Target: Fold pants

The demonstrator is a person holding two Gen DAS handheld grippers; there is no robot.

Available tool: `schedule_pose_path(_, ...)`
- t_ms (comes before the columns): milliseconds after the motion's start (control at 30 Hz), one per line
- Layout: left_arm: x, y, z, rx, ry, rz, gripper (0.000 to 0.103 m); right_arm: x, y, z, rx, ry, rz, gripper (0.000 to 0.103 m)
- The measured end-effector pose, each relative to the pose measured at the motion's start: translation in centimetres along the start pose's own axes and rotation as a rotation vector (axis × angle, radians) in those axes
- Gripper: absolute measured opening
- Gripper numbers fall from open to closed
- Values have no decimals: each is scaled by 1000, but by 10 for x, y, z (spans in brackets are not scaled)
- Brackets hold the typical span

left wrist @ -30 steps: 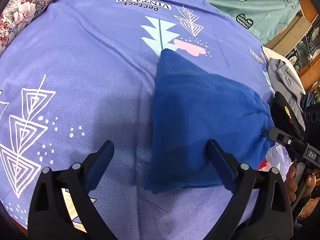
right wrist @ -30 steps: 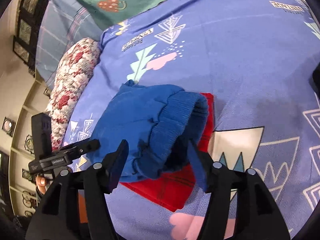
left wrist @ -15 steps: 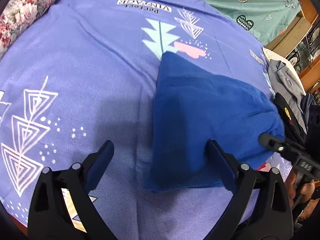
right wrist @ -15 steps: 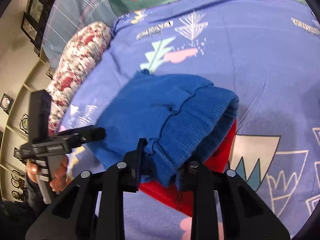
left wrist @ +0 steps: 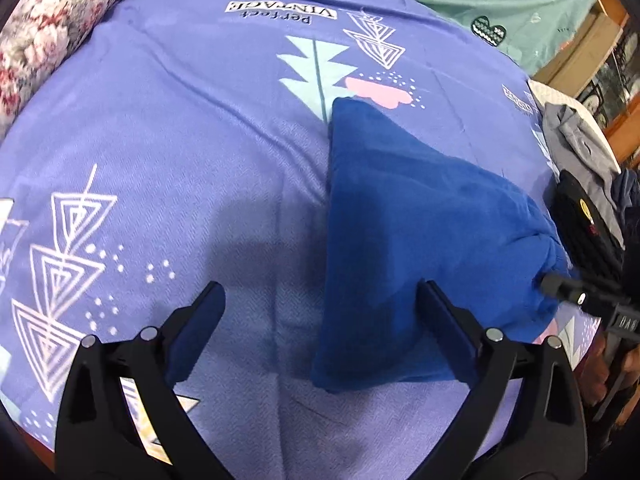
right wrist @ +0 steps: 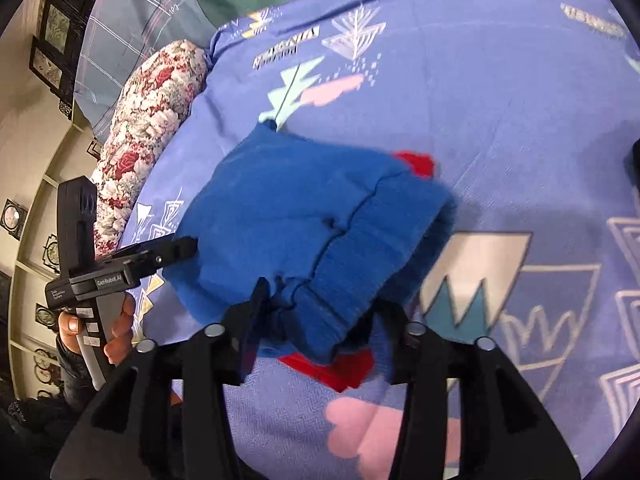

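Pants (right wrist: 304, 208) folded on bedsheet (left wrist: 180, 128) — right gripper (right wrist: 316, 328) fingers opening around waistband; left gripper (left wrist: 320, 320) fingers spread

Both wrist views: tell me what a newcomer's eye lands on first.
The folded blue pants lie mid-bed on the purple patterned sheet. The right gripper is opening with the ribbed waistband between its fingers, while the left gripper stands wide open over the pants' near edge. A floral pillow lies along the bed's left side.
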State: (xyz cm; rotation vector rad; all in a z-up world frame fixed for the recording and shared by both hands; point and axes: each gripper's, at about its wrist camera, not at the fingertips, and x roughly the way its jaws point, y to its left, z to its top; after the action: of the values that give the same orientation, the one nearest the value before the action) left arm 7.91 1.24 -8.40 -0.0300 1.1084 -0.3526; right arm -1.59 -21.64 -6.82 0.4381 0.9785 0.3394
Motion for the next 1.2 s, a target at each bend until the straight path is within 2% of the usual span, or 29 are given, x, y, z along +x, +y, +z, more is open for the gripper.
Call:
schedule_pose_path(133, -16, 9, 19, -12, -45, -14, 98, -33, -22, 17, 85, -170, -149, 49)
schedule_pose_path(167, -19, 11, 27, -25, -57, -16, 98, -34, -23, 21, 90, -183, -148, 46)
schedule_pose_path(200, -20, 12, 32, -32, -67, -16, 98, -32, -21, 26, 80, -184, -103, 43)
schedule_pose_path(267, -21, 10, 50, -27, -97, -11, 98, -21, -13, 35, 63, -177, -41, 23)
schedule_pose_path(333, -11, 5, 69, -10, -82, -24, 98, -7, -3, 43, 49, -158, -23, 22)
schedule_pose_path(400, 7, -1, 82, -22, -34, -52, 98, 7, 8, 50, 30, -136, 9, 22)
schedule_pose_path(500, 31, -14, 88, -6, 30, -96, 98, 30, 19, 61, 28, -85, 24, 22)
schedule_pose_path(633, 61, -20, 86, 4, 100, -82, 98, 52, 21, 62, -1, -23, -23, 22)
schedule_pose_path(700, 77, -12, 86, -9, 125, -33, 98, 60, 12, 60, -4, -6, -98, 21)
schedule_pose_path(767, 80, -3, 90, -15, 97, -1, 98, 62, -1, 57, -11, -7, -155, 0)
schedule_pose_path(800, 81, 2, 93, -18, 84, 50, 98, 61, -8, 55, 10, -4, -120, 0)
schedule_pose_path(933, 78, 10, 93, -56, 85, 43, 99, 56, -5, 51, 0, -16, -126, 0)
schedule_pose_path(1000, 70, 7, 88, -51, 68, 49, 97, 49, 3, 48, -13, -31, -109, 4)
schedule_pose_path(1033, 64, 5, 84, -48, 55, 44, 97, 40, 7, 45, -13, -54, -75, 10)
schedule_pose_path(1100, 48, 0, 76, -36, 21, 4, 98, 26, 14, 38, -32, -80, -30, 11)
schedule_pose_path(1133, 43, -3, 71, -19, 9, -8, 98, 23, 16, 35, -41, -82, -27, 14)
schedule_pose_path(1200, 46, -9, 65, 13, 11, 30, 98, 26, 16, 29, -55, -55, -80, 23)
